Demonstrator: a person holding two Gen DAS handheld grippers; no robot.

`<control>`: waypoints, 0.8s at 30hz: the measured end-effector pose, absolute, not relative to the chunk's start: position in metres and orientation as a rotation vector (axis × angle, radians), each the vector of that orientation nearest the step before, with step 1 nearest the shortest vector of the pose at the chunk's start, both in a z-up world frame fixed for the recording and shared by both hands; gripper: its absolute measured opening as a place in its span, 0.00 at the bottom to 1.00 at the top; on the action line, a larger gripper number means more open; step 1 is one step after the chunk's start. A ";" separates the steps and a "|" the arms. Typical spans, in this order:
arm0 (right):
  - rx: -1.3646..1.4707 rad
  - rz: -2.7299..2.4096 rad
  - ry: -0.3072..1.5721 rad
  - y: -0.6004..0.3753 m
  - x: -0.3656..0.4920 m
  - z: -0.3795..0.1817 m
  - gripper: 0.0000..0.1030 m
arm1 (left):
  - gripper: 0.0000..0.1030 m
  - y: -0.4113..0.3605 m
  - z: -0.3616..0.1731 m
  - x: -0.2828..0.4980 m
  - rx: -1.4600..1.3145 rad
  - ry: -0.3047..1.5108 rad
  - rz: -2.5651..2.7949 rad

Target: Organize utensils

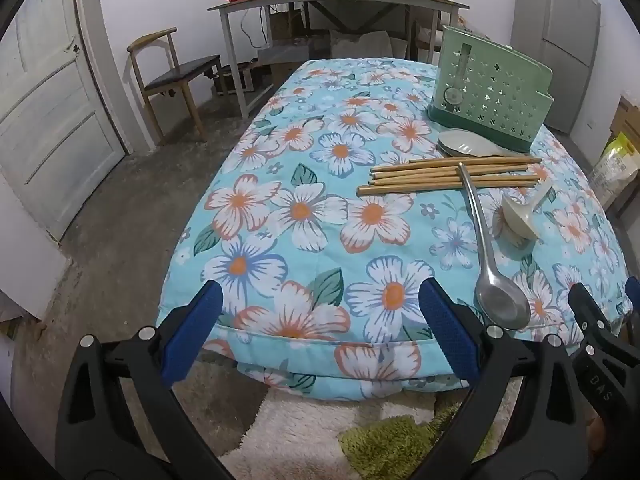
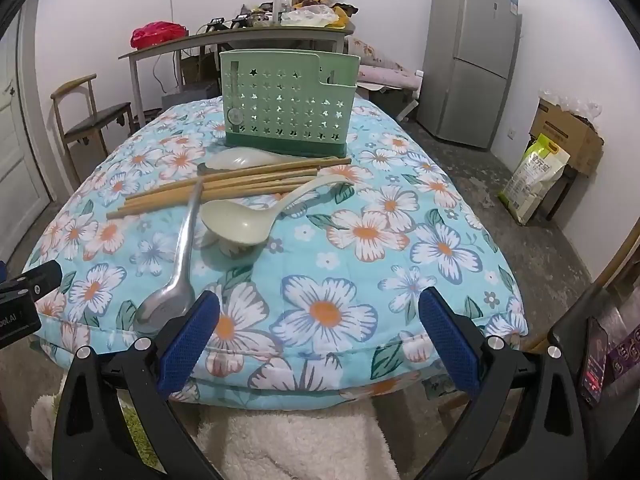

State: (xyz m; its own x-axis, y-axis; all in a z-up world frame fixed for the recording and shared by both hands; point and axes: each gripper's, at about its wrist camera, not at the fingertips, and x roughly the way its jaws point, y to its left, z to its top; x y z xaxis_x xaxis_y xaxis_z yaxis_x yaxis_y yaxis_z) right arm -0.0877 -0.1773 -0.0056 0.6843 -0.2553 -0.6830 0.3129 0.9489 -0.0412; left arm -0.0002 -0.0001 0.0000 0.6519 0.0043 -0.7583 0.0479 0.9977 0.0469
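Left gripper [image 1: 320,320] jaws wide apart, nothing between the blue pads [image 1: 192,332], hovering over the near edge of the floral quilt [image 1: 280,208] covering the table. Right gripper [image 2: 320,328] same: spread fully, empty, over the near quilt edge just right of the steel spoon's bowl. Utensils, left to right in the right wrist view: bundle of wooden chopsticks [image 2: 224,188] lying crosswise in a loose pile; stainless spoon [image 2: 180,264] with its handle resting on top of the chopsticks, bowl toward the near edge; pale plastic ladle [image 2: 256,216] just right of the spoon, its handle running up toward the chopsticks' right ends; flat whitish rice paddle [image 2: 240,158] behind the chopsticks, touching the base of the caddy. Green perforated utensil caddy [image 2: 288,108] upright at the far side, whether it holds anything is not visible. Fridge [image 2: 472,56] against the far right wall
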 end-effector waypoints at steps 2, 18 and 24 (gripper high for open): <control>0.080 -0.320 0.752 -0.178 -0.088 -0.006 0.94 | 0.92 0.000 0.001 -0.001 0.062 0.857 -0.021; 0.080 -0.318 0.736 -0.176 -0.088 -0.001 0.94 | 0.92 0.003 -0.002 0.001 0.060 0.872 -0.019; 0.080 -0.319 0.735 -0.176 -0.088 -0.001 0.94 | 0.92 0.004 -0.002 0.001 0.066 0.876 -0.011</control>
